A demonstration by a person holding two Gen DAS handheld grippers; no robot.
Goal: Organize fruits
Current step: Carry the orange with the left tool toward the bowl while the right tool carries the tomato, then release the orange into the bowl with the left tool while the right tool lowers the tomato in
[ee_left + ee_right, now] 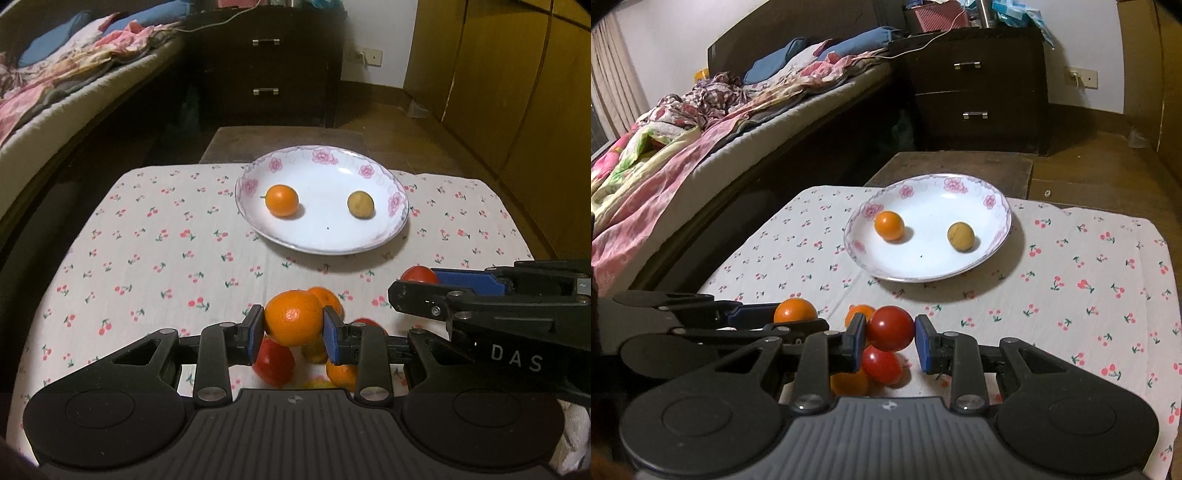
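A white flowered plate [321,236] [923,266] holds a small orange [282,200] [889,225] and a tan round fruit [361,204] [960,236]. My left gripper [293,328] is shut on an orange [293,321], which also shows in the right wrist view [795,310], above a pile of red and orange fruits [275,363]. My right gripper [891,338] is shut on a red tomato [890,328], which also shows in the left wrist view [419,275], above another tomato [882,365] and oranges [849,382].
A cherry-print cloth [147,251] [1089,295] covers the table. A bed [683,122] runs along the left. A dark nightstand [266,62] [975,88] and a low wooden stool [960,166] stand beyond the table. Wooden wardrobe doors [498,74] are at right.
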